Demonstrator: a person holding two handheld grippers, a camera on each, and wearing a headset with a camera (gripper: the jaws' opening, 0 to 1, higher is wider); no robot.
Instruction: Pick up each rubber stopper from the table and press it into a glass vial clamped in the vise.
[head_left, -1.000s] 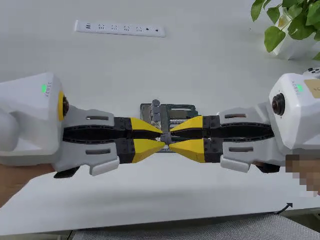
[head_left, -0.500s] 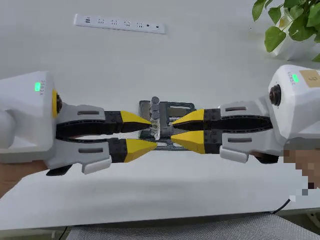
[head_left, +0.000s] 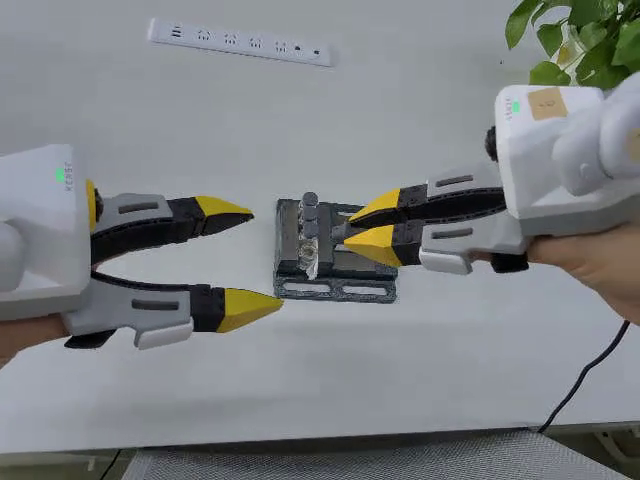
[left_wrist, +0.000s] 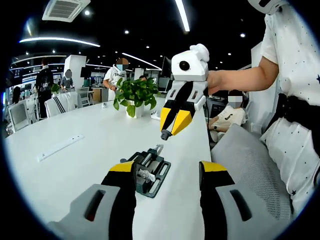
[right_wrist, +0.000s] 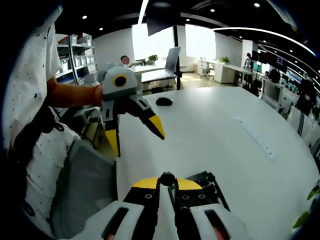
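Right gripper (head_left: 348, 231) clamps the soft, light rubber stopper (left_wrist: 164, 134) sidewise over the mid-worktop vise (head_left: 338, 291); left gripper (head_left: 265, 256) spread; glass vial (head_left: 311, 262) brittle.

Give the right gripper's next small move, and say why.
Probably bring the right gripper over the near vial that looks uncapped in the vise and line it up: its jaws are shut on a stopper, it sits beside the vial row, and the left gripper is open, off to the side.

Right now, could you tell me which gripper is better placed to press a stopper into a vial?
The right gripper: it is shut on a stopper, right beside the vise. The left gripper is open, holding nothing, farther off.
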